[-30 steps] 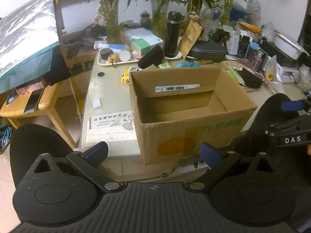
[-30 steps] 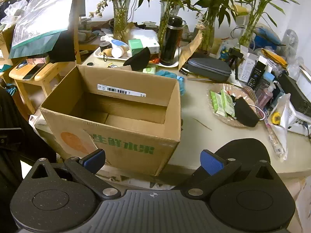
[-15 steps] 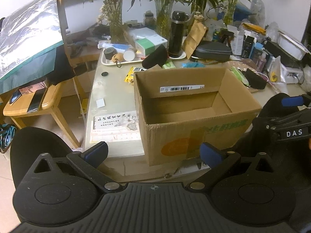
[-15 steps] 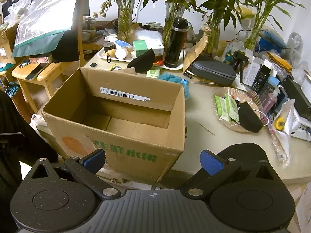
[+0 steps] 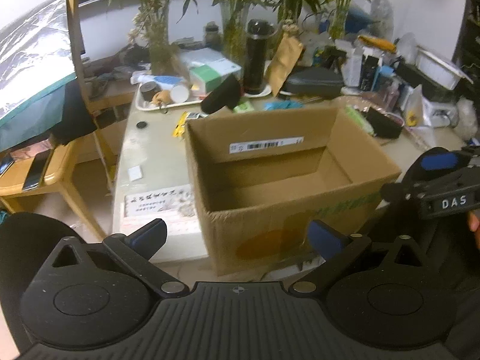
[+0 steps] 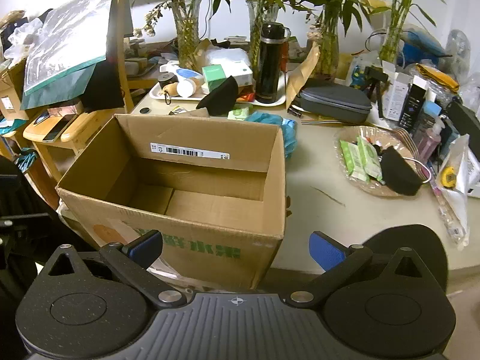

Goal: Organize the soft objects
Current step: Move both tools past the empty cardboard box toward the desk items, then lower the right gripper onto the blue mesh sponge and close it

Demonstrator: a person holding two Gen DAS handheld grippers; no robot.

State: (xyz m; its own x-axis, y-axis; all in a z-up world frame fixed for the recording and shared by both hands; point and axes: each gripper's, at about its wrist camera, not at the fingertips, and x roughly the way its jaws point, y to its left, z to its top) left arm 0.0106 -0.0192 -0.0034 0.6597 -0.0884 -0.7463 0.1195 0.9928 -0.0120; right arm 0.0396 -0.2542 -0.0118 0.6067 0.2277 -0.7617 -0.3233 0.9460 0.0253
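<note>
An open cardboard box [image 5: 300, 210] [image 6: 186, 225] with nothing inside stands at the table's near edge. A black soft pouch [image 6: 220, 96] [image 5: 222, 96] lies behind it near a tray. A blue cloth [image 6: 282, 132] [image 5: 280, 105] is bunched at the box's far right corner. Another black soft pouch [image 6: 399, 175] [image 5: 382, 123] rests in a shallow basket [image 6: 360, 138] with green wipe packs [image 6: 358, 157]. My left gripper [image 5: 237, 237] is open in front of the box. My right gripper [image 6: 235, 246] is open too, over the box's near wall, holding nothing.
A black flask [image 6: 270, 63], a grey case [image 6: 333, 102], glass vases with bamboo [image 6: 187, 39] and boxes crowd the back of the table. A white tray [image 6: 180, 96] holds small items. A wooden chair [image 5: 45, 174] with phones stands left. Bare tabletop [image 6: 315, 180] lies between box and basket.
Both grippers have moved forward and slightly up toward the box, so it looms larger and its inside shows more. Their fingers stay open, and nothing on the table has moved.
</note>
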